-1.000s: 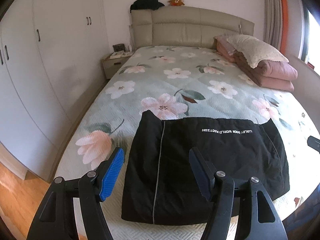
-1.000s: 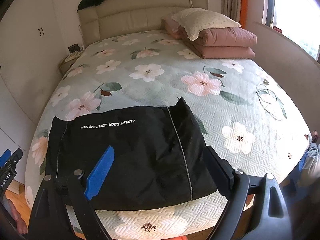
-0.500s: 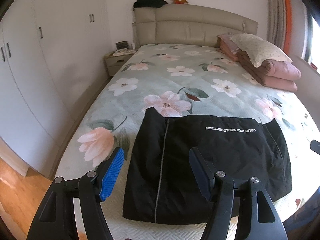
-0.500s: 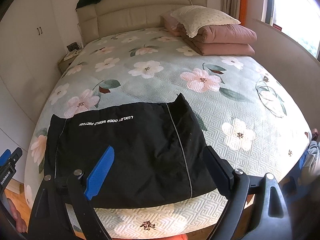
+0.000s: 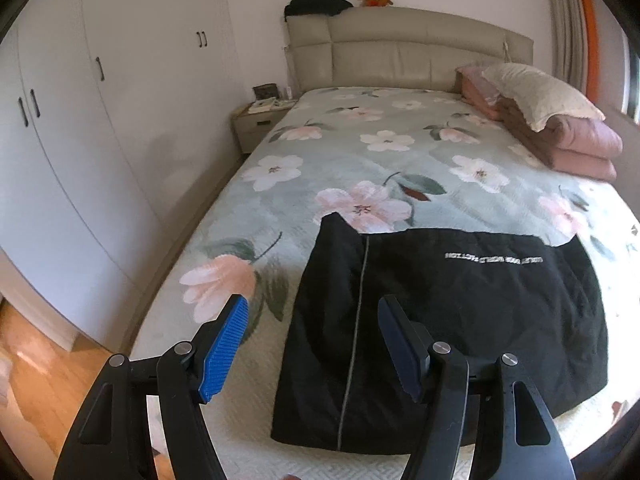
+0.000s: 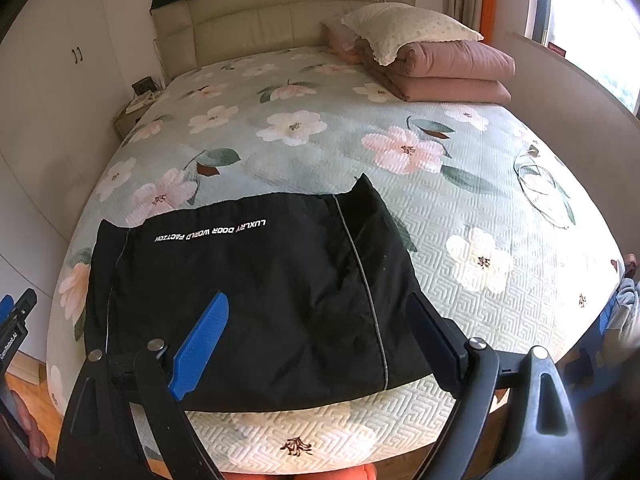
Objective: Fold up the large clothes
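A black garment (image 5: 460, 320) (image 6: 256, 304), folded into a rough rectangle with white lettering and grey piping, lies flat near the foot of the bed (image 5: 360, 160) (image 6: 480, 216). My left gripper (image 5: 312, 312) hovers open above the garment's left edge, nothing between its blue pads. Over the garment's near right part, my right gripper (image 6: 320, 308) is open too, with its fingers apart and clear of the cloth. The left gripper's tip (image 6: 16, 312) shows at the left edge of the right wrist view.
Folded pink quilts with a cream pillow (image 5: 560, 132) (image 6: 436, 56) sit at the bed's far right. White wardrobes (image 5: 80, 140) line the left wall, and a nightstand (image 5: 260, 120) stands by the headboard (image 5: 400, 52). A cable loop (image 6: 540, 184) lies on the right of the bed.
The left wrist view has tilted up slightly, so the garment sits a little lower in it. Both grippers stay open and the garment has not moved.
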Action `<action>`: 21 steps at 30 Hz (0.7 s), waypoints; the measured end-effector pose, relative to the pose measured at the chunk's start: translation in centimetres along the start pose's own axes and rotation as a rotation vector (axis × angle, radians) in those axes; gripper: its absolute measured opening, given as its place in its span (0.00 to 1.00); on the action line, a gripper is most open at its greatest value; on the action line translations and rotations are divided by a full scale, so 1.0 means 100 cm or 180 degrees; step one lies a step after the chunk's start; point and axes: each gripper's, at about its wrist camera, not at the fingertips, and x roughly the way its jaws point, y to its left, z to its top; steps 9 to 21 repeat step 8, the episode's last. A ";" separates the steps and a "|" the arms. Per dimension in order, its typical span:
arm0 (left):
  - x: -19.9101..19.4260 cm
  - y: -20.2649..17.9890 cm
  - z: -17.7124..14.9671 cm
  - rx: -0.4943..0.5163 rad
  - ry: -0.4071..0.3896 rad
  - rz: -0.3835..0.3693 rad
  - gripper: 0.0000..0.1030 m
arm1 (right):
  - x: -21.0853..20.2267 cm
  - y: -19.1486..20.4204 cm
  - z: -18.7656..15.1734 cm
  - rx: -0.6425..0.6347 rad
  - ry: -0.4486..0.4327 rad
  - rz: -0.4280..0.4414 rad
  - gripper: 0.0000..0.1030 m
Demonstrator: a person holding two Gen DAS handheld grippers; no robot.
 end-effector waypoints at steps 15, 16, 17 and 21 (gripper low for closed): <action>-0.001 0.006 -0.001 0.0031 -0.0097 0.0223 0.67 | 0.002 0.009 -0.006 -0.0048 0.0032 -0.0004 0.89; -0.001 0.006 -0.001 0.0031 -0.0097 0.0223 0.67 | 0.002 0.009 -0.006 -0.0048 0.0032 -0.0004 0.89; -0.001 0.006 -0.001 0.0031 -0.0097 0.0223 0.67 | 0.002 0.009 -0.006 -0.0048 0.0032 -0.0004 0.89; -0.001 0.006 -0.001 0.0031 -0.0097 0.0223 0.67 | 0.002 0.009 -0.006 -0.0048 0.0032 -0.0004 0.89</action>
